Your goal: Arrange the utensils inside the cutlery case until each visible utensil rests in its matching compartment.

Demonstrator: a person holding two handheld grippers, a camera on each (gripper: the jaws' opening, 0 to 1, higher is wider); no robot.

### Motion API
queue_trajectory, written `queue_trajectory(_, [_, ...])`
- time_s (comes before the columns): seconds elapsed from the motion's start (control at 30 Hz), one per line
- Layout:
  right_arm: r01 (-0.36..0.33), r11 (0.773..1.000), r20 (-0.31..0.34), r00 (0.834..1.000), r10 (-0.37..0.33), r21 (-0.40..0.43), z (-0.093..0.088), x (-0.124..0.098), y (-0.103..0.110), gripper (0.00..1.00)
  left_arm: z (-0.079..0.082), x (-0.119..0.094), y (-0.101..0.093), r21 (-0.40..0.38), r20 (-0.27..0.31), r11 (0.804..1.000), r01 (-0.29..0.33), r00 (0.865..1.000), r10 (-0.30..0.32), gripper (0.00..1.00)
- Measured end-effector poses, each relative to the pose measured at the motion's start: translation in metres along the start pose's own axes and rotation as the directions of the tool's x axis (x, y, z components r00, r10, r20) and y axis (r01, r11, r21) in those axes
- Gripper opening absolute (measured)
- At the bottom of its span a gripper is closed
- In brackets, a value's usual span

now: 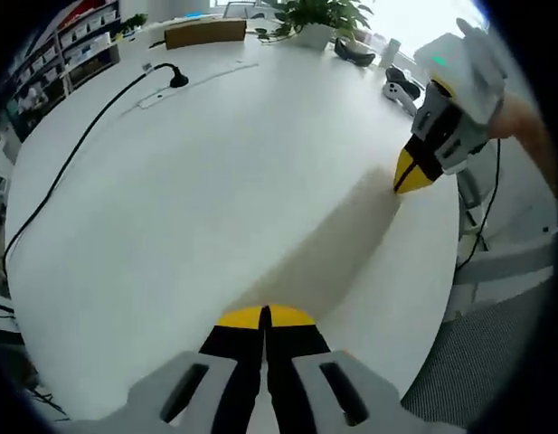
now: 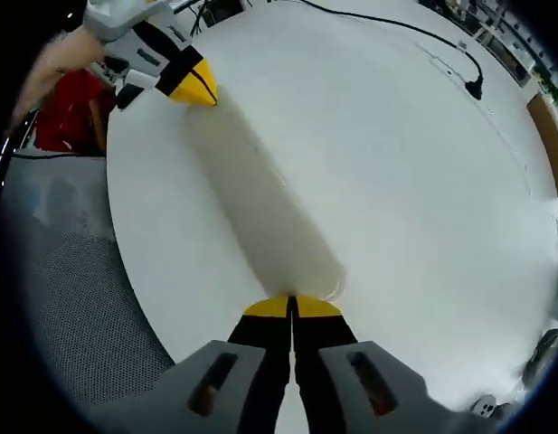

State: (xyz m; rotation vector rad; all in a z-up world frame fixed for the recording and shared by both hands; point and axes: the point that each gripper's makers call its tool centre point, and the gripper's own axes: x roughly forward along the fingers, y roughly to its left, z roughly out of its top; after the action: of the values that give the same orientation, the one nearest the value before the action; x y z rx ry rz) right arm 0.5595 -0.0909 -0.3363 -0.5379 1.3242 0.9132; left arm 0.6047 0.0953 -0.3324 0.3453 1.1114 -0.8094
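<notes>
In the left gripper view my left gripper [image 1: 265, 316] is shut, its yellow tips meeting above the bare white table [image 1: 215, 199]. My right gripper [image 1: 406, 179] enters from the upper right, held by a hand, its yellow tips together over the table's edge. In the right gripper view my right gripper [image 2: 292, 306] is shut with nothing between its jaws, low over the white table [image 2: 378, 163]. My left gripper [image 2: 203, 89] comes in at the upper left, also shut. Each gripper casts a long soft shadow on the tabletop.
A black cable ends in a plug [image 1: 177, 80] at the far side of the table, also seen as the plug [image 2: 474, 88]. A potted plant [image 1: 319, 18], a brown chair back [image 1: 204, 33] and small devices [image 1: 401, 87] stand beyond. Grey floor [image 2: 70, 298] lies past the table's edge.
</notes>
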Motion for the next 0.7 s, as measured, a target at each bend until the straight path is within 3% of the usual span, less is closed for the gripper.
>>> queue_trajectory(0.03, [-0.009, 0.998, 0.018, 1.0, 0.007, 0.07, 0.008, -0.004, -0.002, 0.0, 0.0, 0.0, 0.0, 0.005, 0.002, 1.0, 0.004, 1.0, -0.004, 0.0])
queue_trajectory(0.1, [0.041, 0.984, 0.146, 0.987, -0.066, 0.172, 0.043, -0.014, -0.011, 0.0, 0.001, 0.0, -0.002, 0.0, 0.001, 1.0, 0.003, 1.0, -0.003, 0.0])
queue_trajectory(0.13, [-0.017, 0.987, 0.176, 0.984, -0.012, 0.163, 0.062, -0.014, 0.007, 0.0, 0.001, 0.001, -0.002, 0.002, 0.0, 1.0, 0.002, 1.0, -0.002, 0.0])
queue_trajectory(0.2, [-0.012, 0.999, 0.174, 0.985, 0.006, 0.035, 0.088, -0.007, 0.02, 0.0, 0.001, 0.0, -0.003, 0.011, 0.001, 1.0, -0.009, 1.0, 0.009, 0.0])
queue_trajectory(0.27, [-0.039, 0.999, 0.108, 0.993, 0.039, 0.004, 0.097, 0.009, 0.034, 0.0, 0.0, 0.0, -0.003, 0.006, 0.007, 1.0, -0.015, 1.0, 0.015, 0.0])
queue_trajectory(0.3, [-0.008, 1.0, 0.099, 0.995, 0.009, -0.012, 0.102, 0.014, 0.031, 0.0, 0.0, -0.001, -0.002, -0.001, 0.011, 1.0, -0.014, 1.0, 0.014, 0.0])
queue_trajectory(0.33, [0.04, 0.999, 0.083, 0.996, -0.037, -0.035, 0.105, 0.016, 0.024, 0.0, 0.0, -0.001, -0.002, -0.003, 0.013, 1.0, -0.014, 1.0, 0.014, 0.0])
queue_trajectory(0.4, [0.025, 0.999, 0.064, 0.998, -0.023, -0.032, 0.108, 0.024, 0.029, 0.0, 0.0, -0.001, -0.002, -0.004, 0.02, 1.0, -0.015, 1.0, 0.015, 0.0])
queue_trajectory(0.43, [0.016, 0.998, -0.01, 1.0, -0.016, -0.055, 0.096, 0.028, 0.03, 0.0, 0.0, -0.001, -0.002, -0.001, 0.023, 1.0, -0.017, 1.0, 0.017, 0.0])
queue_trajectory(0.47, [0.049, 0.993, 0.055, 0.998, -0.044, -0.11, 0.108, 0.026, 0.025, 0.0, 0.0, -0.001, -0.002, -0.004, 0.026, 1.0, -0.019, 0.999, 0.019, 0.0])
queue_trajectory(0.5, [0.019, 0.999, -0.016, 1.0, -0.019, -0.05, 0.1, 0.028, 0.03, 0.0, 0.0, -0.001, -0.002, 0.0, 0.031, 1.0, -0.019, 0.999, 0.019, 0.0])
queue_trajectory(0.63, [0.009, 0.999, 0.004, 1.0, -0.009, -0.054, 0.098, 0.029, 0.01, 0.0, 0.0, -0.001, 0.0, -0.026, 0.047, 1.0, -0.006, 0.999, 0.008, 0.0])
queue_trajectory(0.67, [0.011, 0.999, 0.002, 1.0, -0.011, -0.052, 0.098, 0.03, 0.009, 0.0, 0.001, 0.0, -0.001, -0.023, 0.047, 1.0, -0.005, 0.999, 0.006, 0.0])
queue_trajectory(0.7, [0.057, 0.996, -0.007, 0.998, -0.058, -0.068, 0.098, 0.024, 0.022, 0.0, 0.001, 0.0, -0.001, -0.02, 0.046, 1.0, -0.005, 0.999, 0.006, 0.0])
